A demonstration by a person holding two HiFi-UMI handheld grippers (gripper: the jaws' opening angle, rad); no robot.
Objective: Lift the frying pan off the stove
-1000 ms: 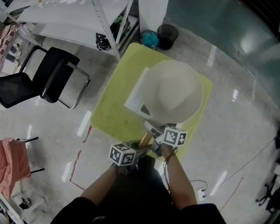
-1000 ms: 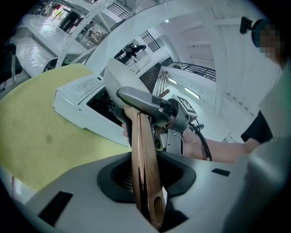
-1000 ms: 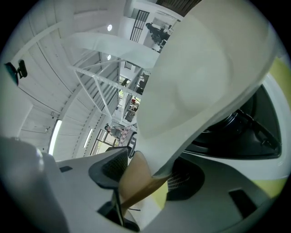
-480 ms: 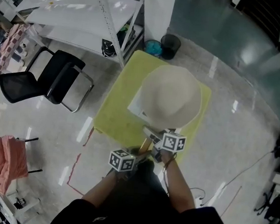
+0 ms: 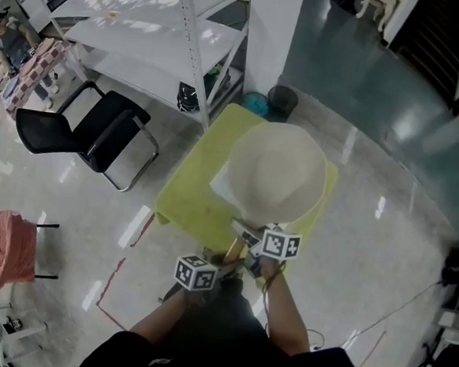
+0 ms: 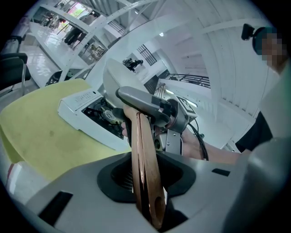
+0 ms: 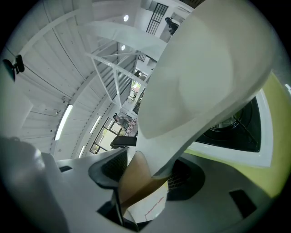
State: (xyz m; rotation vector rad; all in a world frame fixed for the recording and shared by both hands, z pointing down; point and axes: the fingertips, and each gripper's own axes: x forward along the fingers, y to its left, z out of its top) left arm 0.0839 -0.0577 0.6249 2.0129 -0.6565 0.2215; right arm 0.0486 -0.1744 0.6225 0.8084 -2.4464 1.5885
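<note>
Left hand-held gripper (image 6: 146, 182) and right hand-held gripper (image 7: 136, 182) clamp frying pan (image 5: 278, 171) by its handle (image 6: 143, 145); stove (image 6: 86, 113) beneath.

Right gripper (image 7: 144, 178), jaws closed on the wooden handle (image 7: 132, 182) of a cream frying pan (image 7: 204, 68), which is tilted over the stove (image 7: 238, 132) on a yellow table (image 7: 236, 172).

Pan (image 5: 278, 171) overhangs stove (image 5: 220, 183); table (image 5: 184, 203) left side free (shelving (image 5: 169, 39) beyond).

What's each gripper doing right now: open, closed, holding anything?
Left gripper: jaws closed on the pan handle.
Right gripper: jaws closed on the same handle, nearer the frying pan.
</note>
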